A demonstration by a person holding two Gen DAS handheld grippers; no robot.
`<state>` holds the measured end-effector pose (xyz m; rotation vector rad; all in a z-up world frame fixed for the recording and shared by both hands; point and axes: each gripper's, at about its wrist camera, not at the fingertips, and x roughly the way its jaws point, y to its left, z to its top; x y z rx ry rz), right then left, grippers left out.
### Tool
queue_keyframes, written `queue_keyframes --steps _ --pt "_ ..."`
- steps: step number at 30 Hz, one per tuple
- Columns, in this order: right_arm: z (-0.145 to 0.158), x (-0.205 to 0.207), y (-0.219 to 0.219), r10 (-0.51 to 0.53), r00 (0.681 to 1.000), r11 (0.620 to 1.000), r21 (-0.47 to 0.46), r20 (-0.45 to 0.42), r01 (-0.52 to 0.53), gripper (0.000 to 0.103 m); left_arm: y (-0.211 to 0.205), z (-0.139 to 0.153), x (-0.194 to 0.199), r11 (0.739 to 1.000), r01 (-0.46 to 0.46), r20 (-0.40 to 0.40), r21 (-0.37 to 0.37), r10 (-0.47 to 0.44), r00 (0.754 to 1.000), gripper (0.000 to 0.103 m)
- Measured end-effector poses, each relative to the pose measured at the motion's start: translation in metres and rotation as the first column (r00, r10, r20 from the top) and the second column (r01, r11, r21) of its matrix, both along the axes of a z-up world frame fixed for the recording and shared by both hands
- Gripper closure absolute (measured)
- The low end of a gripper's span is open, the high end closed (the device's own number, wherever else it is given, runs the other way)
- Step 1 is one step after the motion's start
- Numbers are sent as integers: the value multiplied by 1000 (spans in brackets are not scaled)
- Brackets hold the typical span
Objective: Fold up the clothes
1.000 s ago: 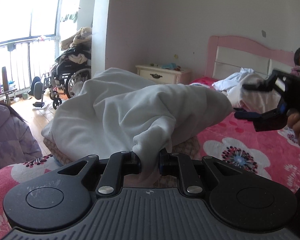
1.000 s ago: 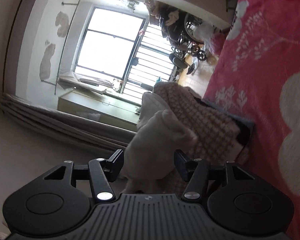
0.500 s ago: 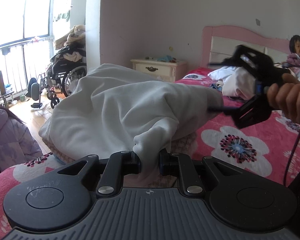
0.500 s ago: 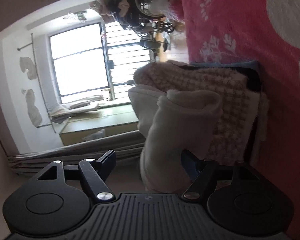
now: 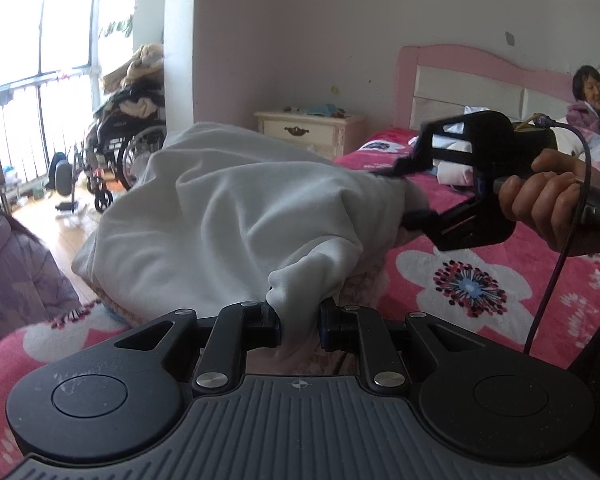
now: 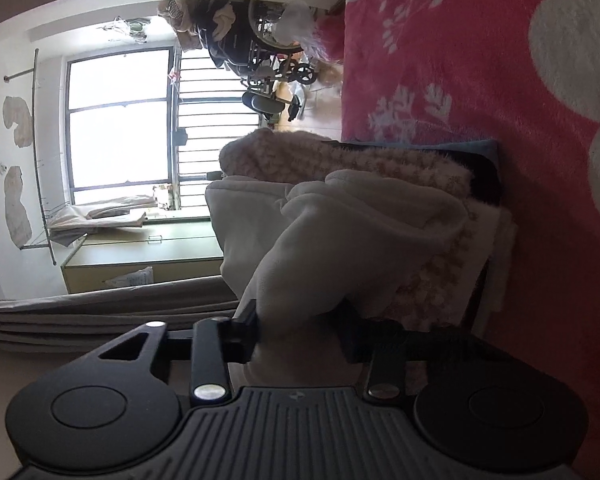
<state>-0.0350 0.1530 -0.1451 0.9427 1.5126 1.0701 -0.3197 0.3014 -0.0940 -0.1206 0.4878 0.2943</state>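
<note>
White fabric of a garment (image 5: 236,224) lies heaped over a fuzzy pink-and-cream knit (image 6: 340,160) on the bed (image 5: 480,280), whose cover is bright pink with large white flowers. The left gripper (image 5: 299,326) is narrowed onto a bunched corner of the white garment at its near edge; the cloth is pinched between the pads and hangs down through the gap.

At the garment's far right end, the right gripper (image 5: 400,196) is turned on its side, one finger above the cloth and one below, with a hand (image 5: 548,204) wrapped round its handle and a purple cable (image 5: 556,264) trailing down from it. In the right wrist view the whole room appears rolled sideways. There the right gripper (image 6: 300,328) has a thick fold of the white garment (image 6: 360,240) between its fingers, and the jaws are closing on it, both pads already against the cloth.

Under the knit in that view sit a dark layer and a blue edge, flat on the bedcover.

Beyond the bed stand a cream nightstand (image 5: 308,128) by the pink headboard (image 5: 460,76), and a wheelchair (image 5: 128,148) piled with clothes near the barred window (image 5: 24,64). A person in a lilac jacket (image 5: 592,116) sits at the head of the bed.
</note>
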Motion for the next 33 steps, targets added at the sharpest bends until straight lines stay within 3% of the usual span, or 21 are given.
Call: queue_keyframes --steps 2,6,10,13,16,18,20,24,27,30,31,33 --pt "7 0 -5 -4 1000 1000 9 -3 4 79 1 1 -3 999 -7 -1 -32 7 1000 84" --pt "17 -2 -9 -15 1000 1000 17 -25 15 81 8 8 -13 992 -31 12 -118 33 999 80" --pt "22 -3 -5 -15 999 1000 18 -42 16 82 21 13 -24 966 -62 24 -253 70 997 71" --pt "20 -3 -5 -16 999 1000 21 -52 17 82 32 10 -37 912 -83 18 -402 99 995 61" --pt "17 -3 -6 -19 997 1000 23 -69 21 82 41 -2 -56 839 -122 4 -531 146 989 55" --pt "16 -3 -6 -19 997 999 25 -77 21 82 51 -14 -70 764 -158 -6 -626 198 980 51" --pt "16 -3 -6 -18 997 999 25 -79 20 82 64 -28 -82 655 -180 -4 -733 261 965 48" --pt "17 -3 -6 -16 997 1000 22 -79 17 82 83 -62 -96 385 -136 12 -913 358 934 45" --pt "16 -3 -7 -16 996 1000 19 -85 17 82 89 -82 -100 195 -37 51 -980 425 904 39" --pt "14 -3 -8 -19 995 1000 19 -93 21 82 91 -94 -99 56 40 62 -998 463 884 32" --pt "13 -3 -8 -20 995 1000 20 -95 22 82 92 -96 -98 25 48 54 -999 471 881 31" --pt "13 -4 -8 -21 995 999 22 -99 24 82 93 -100 -96 -8 45 35 -999 493 869 27"
